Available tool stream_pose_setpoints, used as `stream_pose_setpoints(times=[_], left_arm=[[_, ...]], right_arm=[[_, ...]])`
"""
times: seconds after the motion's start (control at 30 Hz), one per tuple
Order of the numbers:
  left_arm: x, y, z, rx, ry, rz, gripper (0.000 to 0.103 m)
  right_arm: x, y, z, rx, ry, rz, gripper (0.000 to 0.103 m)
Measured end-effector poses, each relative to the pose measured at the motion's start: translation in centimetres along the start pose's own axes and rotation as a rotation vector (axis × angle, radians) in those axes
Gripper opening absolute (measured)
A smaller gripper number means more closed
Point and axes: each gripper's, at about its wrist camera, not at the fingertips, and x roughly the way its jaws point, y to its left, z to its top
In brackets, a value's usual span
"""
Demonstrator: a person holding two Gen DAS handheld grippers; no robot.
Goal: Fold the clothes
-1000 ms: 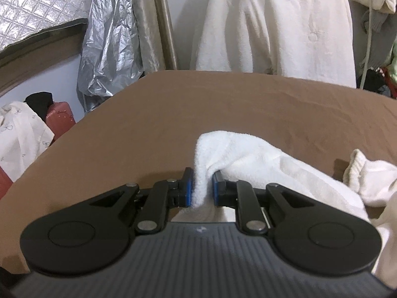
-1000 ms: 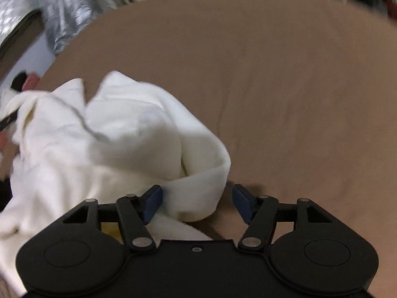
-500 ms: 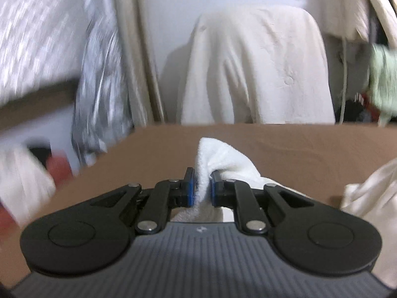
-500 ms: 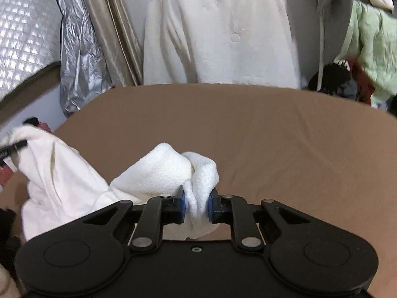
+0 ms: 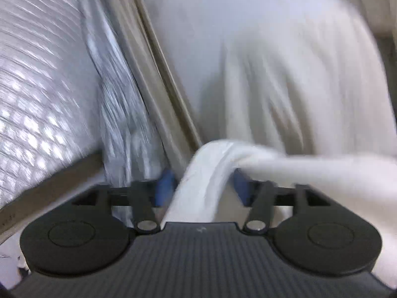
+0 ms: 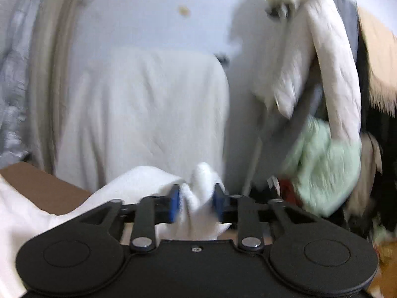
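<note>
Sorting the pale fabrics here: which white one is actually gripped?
The fleecy white garment pinched in the right tongs and the left tongs. The cream cover merely hangs draped behind, and the quilted white piece hangs untouched.

Both fisheye views are heavily motion-smeared, the quilted silver sheet (image 5: 37,94) streaked with bright glare at left, the hanging white coat (image 6: 139,114) soft and shadowing the pale wall, while each claw's black body stays fairly sharp and edges bow and darken at the corners.

Left gripper (image 5: 202,186) clamps white garment (image 5: 285,166) fold; cloth trails right, view blurred.
</note>
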Motion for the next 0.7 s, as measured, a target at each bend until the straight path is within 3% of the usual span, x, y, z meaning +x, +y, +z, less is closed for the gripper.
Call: stream_pose_setpoints(times=[0.03,0.1,0.17,0.3,0.4,0.47,0.6,0.7], left_arm=[[0.4,-0.4,-1.2,-0.003,0.041,-0.032,0.056],[0.0,-0.6,-4.7,-0.035,0.090,-0.107,0.063],[-1.1,-0.6,-9.1,-0.067,0.154,-0.183,0.067],[-3.8,0.9,-17.5,-0.146,0.314,-0.279,0.067],[-6.4,2.5,-22.7,-0.204,0.384,-0.306,0.067],[-8.1,3.8,-25.0,-0.222,0.405,-0.304,0.067],[-11.1,4.3,-28.0,-0.251,0.469,-0.350,0.067],[-12.7,4.7,-28.9,-0.263,0.474,-0.336,0.067]], right_arm=[[0.8,-0.1,-0.7,0.020,0.021,-0.004,0.056],[2.4,-0.2,-2.2,0.059,0.063,-0.013,0.057],[1.9,-0.1,-6.0,0.103,0.122,0.068,0.057],[-2.3,1.0,-13.7,0.178,0.125,0.221,0.059],[-5.2,2.3,-17.8,0.207,0.121,0.263,0.088],[-6.6,4.2,-18.9,0.148,0.167,0.242,0.091],[-9.8,7.1,-19.0,-0.013,0.224,0.301,0.090],[-13.5,8.5,-19.7,-0.009,0.256,0.407,0.089]])
